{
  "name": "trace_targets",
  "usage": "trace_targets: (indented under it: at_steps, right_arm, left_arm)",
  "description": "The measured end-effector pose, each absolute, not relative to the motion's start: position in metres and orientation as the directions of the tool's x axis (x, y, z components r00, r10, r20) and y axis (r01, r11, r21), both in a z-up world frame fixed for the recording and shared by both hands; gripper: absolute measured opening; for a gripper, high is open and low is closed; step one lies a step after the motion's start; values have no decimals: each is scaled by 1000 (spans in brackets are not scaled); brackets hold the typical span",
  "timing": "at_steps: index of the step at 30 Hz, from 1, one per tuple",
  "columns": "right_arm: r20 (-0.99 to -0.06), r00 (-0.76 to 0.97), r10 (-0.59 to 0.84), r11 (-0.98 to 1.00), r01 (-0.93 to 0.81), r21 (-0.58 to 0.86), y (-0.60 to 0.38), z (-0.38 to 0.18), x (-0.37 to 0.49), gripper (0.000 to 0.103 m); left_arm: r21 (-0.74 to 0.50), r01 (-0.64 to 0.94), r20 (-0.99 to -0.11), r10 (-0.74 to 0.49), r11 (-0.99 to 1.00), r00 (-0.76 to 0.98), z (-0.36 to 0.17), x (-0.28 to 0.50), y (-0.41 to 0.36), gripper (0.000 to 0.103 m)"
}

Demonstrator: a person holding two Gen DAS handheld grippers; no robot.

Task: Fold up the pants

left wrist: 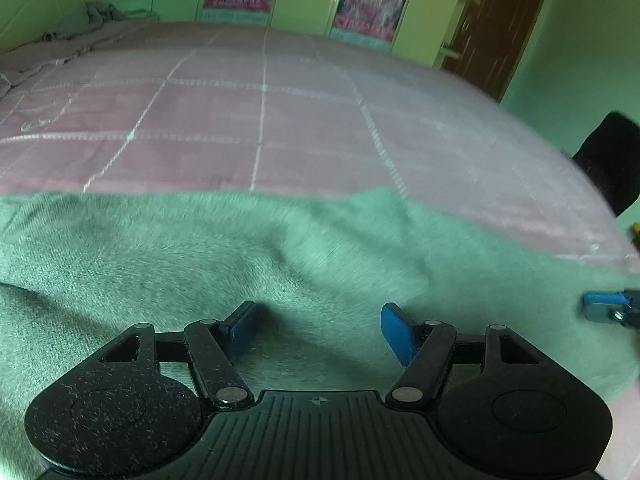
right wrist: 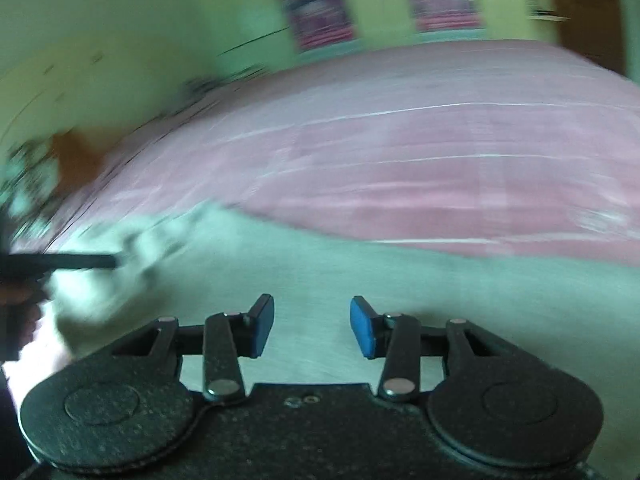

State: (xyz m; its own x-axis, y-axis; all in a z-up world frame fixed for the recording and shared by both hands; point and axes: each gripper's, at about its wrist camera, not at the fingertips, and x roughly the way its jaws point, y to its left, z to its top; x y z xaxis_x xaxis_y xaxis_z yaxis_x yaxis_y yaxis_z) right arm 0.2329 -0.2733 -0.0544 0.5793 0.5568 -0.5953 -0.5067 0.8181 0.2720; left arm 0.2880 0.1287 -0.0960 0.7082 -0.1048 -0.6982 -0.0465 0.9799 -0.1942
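Note:
Grey-green pants (left wrist: pixel 280 256) lie spread on a pink quilted bed (left wrist: pixel 264 120). My left gripper (left wrist: pixel 316 330) is open, its blue pads apart just above the cloth, holding nothing. My right gripper (right wrist: pixel 312 326) is open too, low over the same pants (right wrist: pixel 360 280), empty. The right gripper's blue tip shows at the right edge of the left wrist view (left wrist: pixel 604 306). The left gripper's dark finger shows at the left edge of the right wrist view (right wrist: pixel 60 262), by a bunched part of the cloth. The right wrist view is blurred.
A pink bed (right wrist: pixel 440 160) fills the middle of both views. Crumpled bedding (left wrist: pixel 60 40) lies at the far left. Green wardrobe doors with posters (left wrist: pixel 372 0) and a brown door (left wrist: pixel 500 28) stand behind. A dark object (left wrist: pixel 612 160) sits at the bed's right edge.

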Motion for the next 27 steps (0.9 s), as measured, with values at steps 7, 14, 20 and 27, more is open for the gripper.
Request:
trace_targets:
  at_steps: [7, 14, 20, 27]
  right_arm:
    - [-698, 627, 346, 931, -320, 174, -231, -67, 267, 41]
    - [-603, 606, 518, 831, -524, 188, -167, -54, 272, 42]
    - [-596, 488, 637, 746, -585, 318, -92, -74, 304, 47]
    - [-613, 592, 522, 844, -459, 276, -163, -65, 294, 37]
  left_arm:
    - [-156, -27, -685, -89, 987, 723, -101, 287, 130, 68]
    - [-141, -68, -655, -42, 988, 755, -84, 283, 151, 68]
    - [-118, -89, -705, -20, 989, 709, -94, 290, 168, 68]
    - [-105, -120, -702, 12, 987, 712, -94, 269, 187, 68]
